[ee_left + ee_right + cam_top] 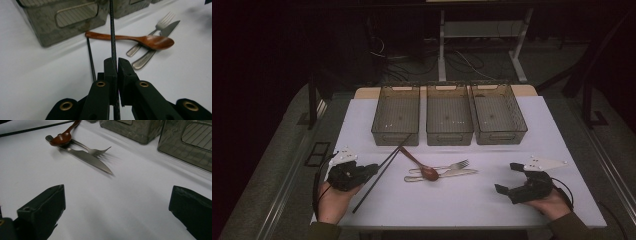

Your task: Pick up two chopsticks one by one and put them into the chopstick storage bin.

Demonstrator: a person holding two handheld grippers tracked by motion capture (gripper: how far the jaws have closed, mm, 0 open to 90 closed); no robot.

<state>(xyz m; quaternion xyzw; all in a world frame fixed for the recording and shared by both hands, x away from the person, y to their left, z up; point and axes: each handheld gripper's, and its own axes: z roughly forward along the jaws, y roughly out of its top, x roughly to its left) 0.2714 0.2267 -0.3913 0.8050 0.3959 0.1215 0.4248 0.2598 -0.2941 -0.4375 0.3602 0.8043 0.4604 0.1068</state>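
My left gripper (373,170) is at the table's front left, shut on a black chopstick (111,30) that runs up between its jaws toward the left bin (62,17). Its lower end (362,201) sticks out behind the gripper. A second black chopstick (90,57) lies on the table just left of the jaws. Ahead lie a brown wooden spoon (421,167), a metal fork (454,164) and a knife (457,173), crossing each other. My right gripper (507,177) rests at the front right, open and holding nothing (117,192).
Three grey mesh bins (395,136) (449,136) (502,135) stand side by side at the back of the white table (462,200). Beyond the table, the dark floor has cables and a desk frame (442,50).
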